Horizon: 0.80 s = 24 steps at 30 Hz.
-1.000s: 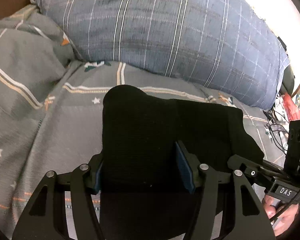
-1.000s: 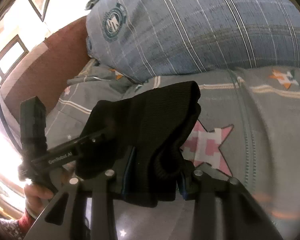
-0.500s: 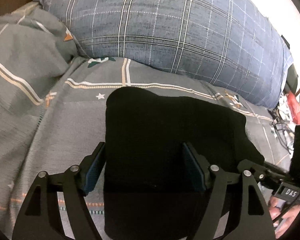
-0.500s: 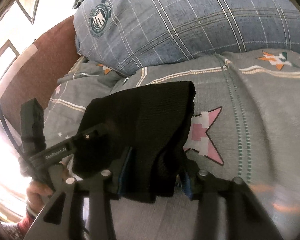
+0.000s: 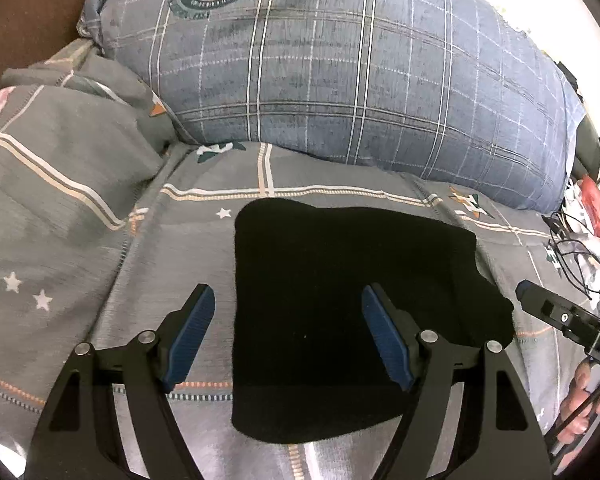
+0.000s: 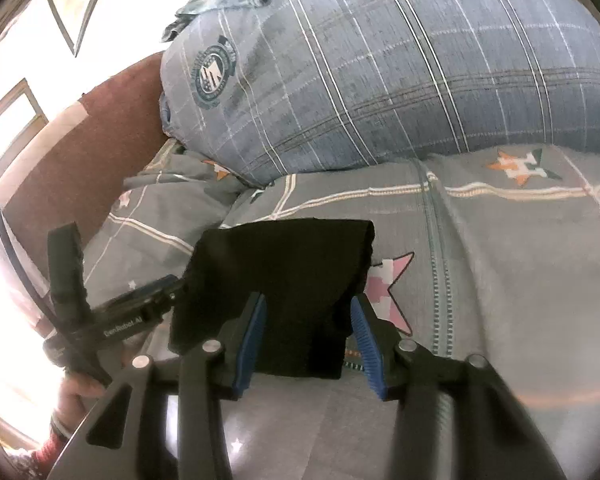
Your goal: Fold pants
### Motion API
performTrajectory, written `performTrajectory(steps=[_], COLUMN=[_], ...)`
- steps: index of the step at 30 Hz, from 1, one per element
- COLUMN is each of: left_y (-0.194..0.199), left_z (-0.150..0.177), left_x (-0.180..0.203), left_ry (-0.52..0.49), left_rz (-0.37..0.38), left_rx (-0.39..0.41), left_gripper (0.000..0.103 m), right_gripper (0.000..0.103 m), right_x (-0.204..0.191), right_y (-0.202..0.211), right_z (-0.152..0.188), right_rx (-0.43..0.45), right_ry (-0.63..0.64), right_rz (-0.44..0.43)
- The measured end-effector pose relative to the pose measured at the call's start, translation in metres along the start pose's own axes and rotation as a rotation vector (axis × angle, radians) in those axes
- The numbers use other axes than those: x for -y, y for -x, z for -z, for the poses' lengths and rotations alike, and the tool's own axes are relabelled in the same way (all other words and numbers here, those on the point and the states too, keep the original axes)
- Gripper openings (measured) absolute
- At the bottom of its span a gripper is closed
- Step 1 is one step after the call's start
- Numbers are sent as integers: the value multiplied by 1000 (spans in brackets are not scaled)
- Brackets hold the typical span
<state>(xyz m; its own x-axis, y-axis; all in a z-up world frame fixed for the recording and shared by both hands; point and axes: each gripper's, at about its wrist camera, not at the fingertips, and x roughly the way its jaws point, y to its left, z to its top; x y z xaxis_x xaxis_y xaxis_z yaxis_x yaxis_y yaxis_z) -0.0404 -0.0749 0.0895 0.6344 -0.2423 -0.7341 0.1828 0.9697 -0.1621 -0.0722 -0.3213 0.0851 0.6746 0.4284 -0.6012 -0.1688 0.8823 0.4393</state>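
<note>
1. My left tongs (image 5: 288, 312) stand wide open with nothing in them, their blue pads straddling the left edge of the pants (image 5: 348, 300).
2. My right tongs (image 6: 308, 320) are open too, empty, astride the near right corner.
3. One pair of black pants lies folded flat on the grey bedspread (image 5: 60, 208).
4. One plaid pillow (image 5: 360, 72) borders the far side; bare bedspread lies to left and right.

1. Your pants (image 5: 340, 300) are matt black cloth, soft-looking.
2. The bed cover (image 5: 80, 248) is grey woven cloth; the pillow (image 5: 340, 80) is faded plaid fabric.
3. Each hand-held gripper (image 5: 288, 336) (image 6: 308, 340) looks like matt black plastic with ribbed blue pads (image 5: 188, 332) and shiny metal pins.
</note>
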Motion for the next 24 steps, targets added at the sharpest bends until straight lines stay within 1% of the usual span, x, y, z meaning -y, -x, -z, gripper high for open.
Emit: performTrajectory(steps=[2,3,5,12,18,20,24], left_y=[6,8,13,22,25,25,23], left_z=[0,0,1,1,2,2,3], left_x=[1,1,2,5,7,7,5], left_ry=[-3,-3,-3,-9,-6,-4,6], left_rz=[-6,-7,-9,-27,-31,-30,-34], left_rx=[12,18,31,47,54,54,46], left_gripper=[77,80,82,82,82,82,82], right_gripper=[46,46,46,46,49,51,51], right_x=[-6,-8,-13,-29,-36,-38,-39], right_y=[1,1,0,-3,-4,-3,-5], right_z=[0,0,-1,1,-1,-2,-4], right_rx=[7,7,4,5,16,22,17], right_ry=[22,29,39,68,82,92,117], right_rz=[14,14,5,-2,-7,-2,14])
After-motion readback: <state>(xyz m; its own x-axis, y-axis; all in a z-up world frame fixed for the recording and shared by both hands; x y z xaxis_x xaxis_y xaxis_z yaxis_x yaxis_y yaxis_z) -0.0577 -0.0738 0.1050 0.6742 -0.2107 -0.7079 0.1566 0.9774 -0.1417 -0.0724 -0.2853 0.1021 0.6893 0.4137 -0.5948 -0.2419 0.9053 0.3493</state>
